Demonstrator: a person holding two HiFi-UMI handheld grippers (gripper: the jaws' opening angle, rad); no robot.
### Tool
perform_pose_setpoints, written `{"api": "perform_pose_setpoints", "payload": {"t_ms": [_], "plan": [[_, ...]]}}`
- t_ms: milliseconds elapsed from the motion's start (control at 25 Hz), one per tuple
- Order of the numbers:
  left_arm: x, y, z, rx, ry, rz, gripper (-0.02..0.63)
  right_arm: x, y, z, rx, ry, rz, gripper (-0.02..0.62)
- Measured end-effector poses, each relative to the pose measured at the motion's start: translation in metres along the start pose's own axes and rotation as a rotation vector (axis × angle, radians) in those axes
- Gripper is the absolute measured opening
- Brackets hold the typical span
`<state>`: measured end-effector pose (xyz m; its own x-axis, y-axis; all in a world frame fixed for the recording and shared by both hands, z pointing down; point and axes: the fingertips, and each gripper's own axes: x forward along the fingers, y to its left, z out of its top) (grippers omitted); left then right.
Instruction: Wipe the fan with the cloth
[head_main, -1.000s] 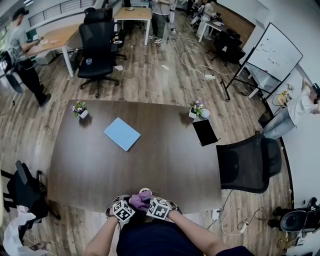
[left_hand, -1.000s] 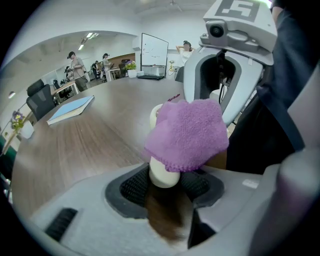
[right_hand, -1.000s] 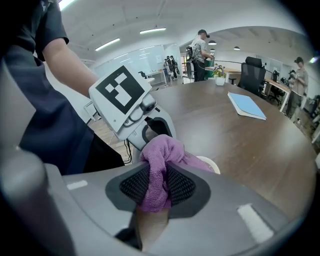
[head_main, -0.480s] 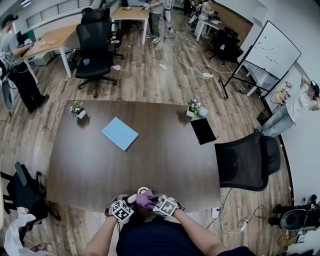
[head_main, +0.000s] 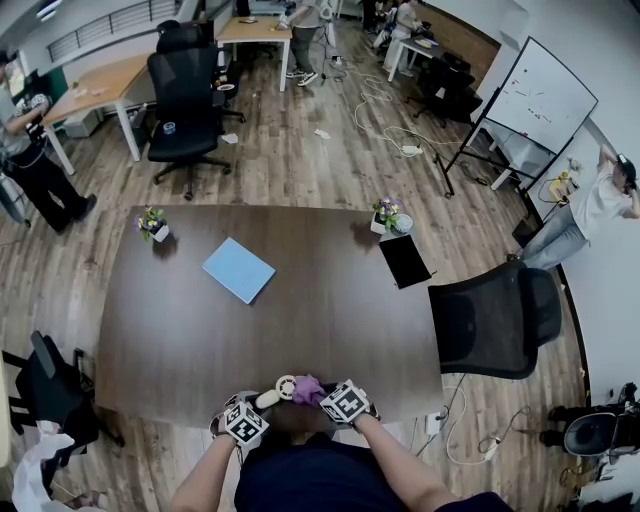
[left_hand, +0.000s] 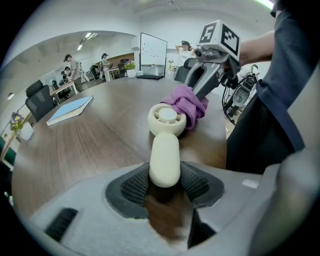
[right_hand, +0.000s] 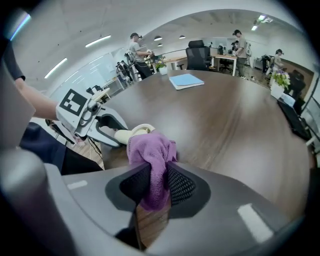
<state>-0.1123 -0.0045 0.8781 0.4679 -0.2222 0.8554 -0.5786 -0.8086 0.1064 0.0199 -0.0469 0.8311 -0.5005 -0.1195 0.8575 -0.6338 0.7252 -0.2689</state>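
A small cream hand-held fan (left_hand: 166, 140) lies at the near edge of the dark wooden table (head_main: 270, 320). My left gripper (left_hand: 165, 187) is shut on its handle, with the round head (head_main: 286, 386) pointing away over the table. The purple cloth (right_hand: 150, 155) is bunched between the pads of my right gripper (right_hand: 155, 187), which is shut on it. The cloth (left_hand: 187, 102) presses against the right side of the fan head. In the head view both grippers sit side by side at the table edge, left gripper (head_main: 246, 420), right gripper (head_main: 345, 402), cloth (head_main: 307, 389) between them.
A light blue notebook (head_main: 238, 269) lies mid-table at the left. Two small flower pots (head_main: 152, 224) (head_main: 386, 216) and a black tablet (head_main: 408, 261) stand toward the far side. A black office chair (head_main: 495, 325) is at the table's right. People stand in the room beyond.
My right gripper has slid rightward and slightly away with the cloth, rolling as it went, from over the fan head to its right side. The left gripper and fan stayed put.
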Motion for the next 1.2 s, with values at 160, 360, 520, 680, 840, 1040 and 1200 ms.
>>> {"api": "perform_pose_setpoints", "payload": {"t_ms": [160,360,520,680,840,1040,1200], "plan": [[0.001,0.000,0.002,0.003,0.000,-0.004,0.196,0.002,-0.013,0.003,0.040,-0.003,-0.041,0.106],[0.002,-0.001,-0.001,0.007,0.006,-0.004,0.196,0.005,-0.017,0.008,0.043,-0.005,-0.080,0.106],[0.002,-0.002,0.000,0.007,0.006,-0.003,0.196,0.005,-0.024,0.019,0.050,-0.020,-0.106,0.106],[0.001,-0.002,0.001,0.008,0.005,-0.005,0.196,0.009,-0.029,0.034,0.031,-0.038,-0.128,0.106],[-0.001,0.001,0.000,0.014,0.001,-0.004,0.196,0.013,-0.030,0.053,-0.002,-0.051,-0.148,0.103],[0.002,0.000,0.000,0.011,0.002,-0.006,0.196,0.020,-0.030,0.066,-0.048,-0.041,-0.152,0.103],[0.002,0.002,0.000,0.009,0.004,-0.005,0.196,0.024,-0.028,0.080,-0.084,-0.045,-0.150,0.103]]}}
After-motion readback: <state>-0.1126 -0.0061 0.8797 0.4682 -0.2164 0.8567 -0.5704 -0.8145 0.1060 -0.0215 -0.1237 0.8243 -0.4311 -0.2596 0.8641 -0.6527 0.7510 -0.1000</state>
